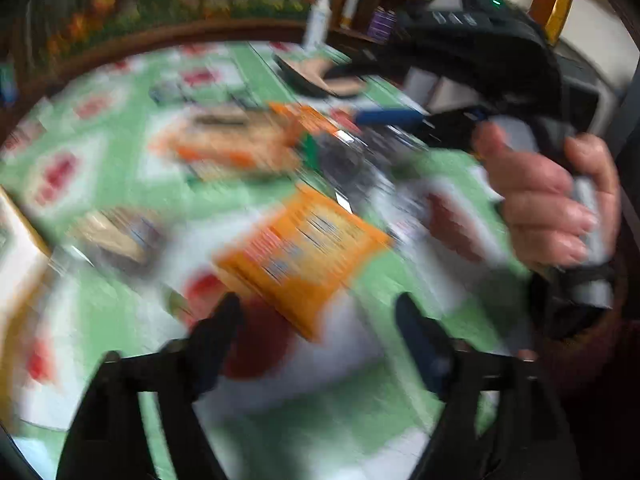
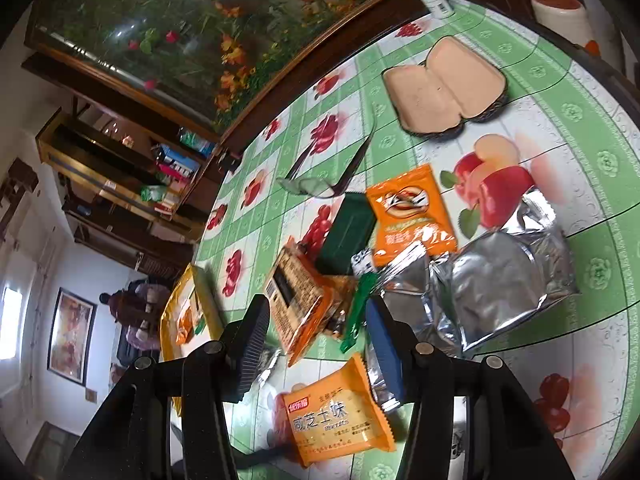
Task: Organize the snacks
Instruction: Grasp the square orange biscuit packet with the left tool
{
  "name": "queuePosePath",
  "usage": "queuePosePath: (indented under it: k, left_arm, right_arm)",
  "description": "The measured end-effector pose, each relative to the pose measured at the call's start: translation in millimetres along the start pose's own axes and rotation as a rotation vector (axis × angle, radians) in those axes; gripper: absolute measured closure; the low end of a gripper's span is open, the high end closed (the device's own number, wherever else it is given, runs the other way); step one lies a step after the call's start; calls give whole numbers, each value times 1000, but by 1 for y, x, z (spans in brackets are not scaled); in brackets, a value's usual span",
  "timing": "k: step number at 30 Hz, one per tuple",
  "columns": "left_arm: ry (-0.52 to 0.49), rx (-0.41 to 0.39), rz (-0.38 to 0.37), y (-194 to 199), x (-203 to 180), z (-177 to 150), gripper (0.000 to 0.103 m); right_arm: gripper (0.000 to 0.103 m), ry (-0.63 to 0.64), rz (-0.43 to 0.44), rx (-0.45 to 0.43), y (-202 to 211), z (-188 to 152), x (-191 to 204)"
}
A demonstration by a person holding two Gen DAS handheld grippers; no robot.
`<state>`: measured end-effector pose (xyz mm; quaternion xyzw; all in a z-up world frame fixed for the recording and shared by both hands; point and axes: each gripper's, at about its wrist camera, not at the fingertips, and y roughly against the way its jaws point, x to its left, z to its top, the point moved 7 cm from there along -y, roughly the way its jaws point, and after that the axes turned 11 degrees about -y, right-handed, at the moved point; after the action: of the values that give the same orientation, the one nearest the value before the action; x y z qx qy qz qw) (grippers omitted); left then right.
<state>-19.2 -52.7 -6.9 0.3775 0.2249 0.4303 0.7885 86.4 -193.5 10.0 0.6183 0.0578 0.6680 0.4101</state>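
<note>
The left wrist view is blurred by motion. My left gripper [image 1: 316, 306] stands open just above the fruit-print tablecloth [image 1: 100, 184]. An orange snack packet [image 1: 304, 256] lies flat ahead of it, its near corner between the fingertips and untouched. In the right wrist view my right gripper [image 2: 320, 320] hovers with its jaws apart over the snack pile. Past its tips lie a brown-orange cracker pack [image 2: 300, 300] and a green strip [image 2: 358, 312]. An orange packet with printed characters [image 2: 336, 420] lies under the jaws. I see nothing pressed between the pads.
Silver foil bags [image 2: 508, 272], a small orange packet [image 2: 412, 216] and a dark green box [image 2: 348, 232] crowd the pile. Glasses [image 2: 316, 188] and an open tan case [image 2: 444, 92] lie farther off. A yellow box [image 2: 180, 320] sits at the left. A hand [image 1: 548, 200] holds the right gripper.
</note>
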Motion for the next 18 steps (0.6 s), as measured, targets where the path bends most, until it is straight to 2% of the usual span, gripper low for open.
queuePosePath:
  k: [2,3,6,9,15,18]
  left_arm:
    - [-56,-26,54,0,2,14,17]
    - [-82,-21,53,-4,0,18,16]
    - [-163,27,32,-22,-11,23,15]
    - [-236,64,79,-40,-12,25,15]
    - [-231,116,72,-65,-10,21,15]
    - [-186,96,77,-61,-10,19,23]
  right_arm:
    - [49,-10,0,-4,2,2,-2]
    - [49,-14,1,-6,3,3,-3]
    - [49,-23,0,-24,8,9,-5]
    - [49,-36,0,-39,12,15,-9]
    - [49,-45,1,-32,11,18,-11]
    - [49,-44,0,-33,11,18,-11]
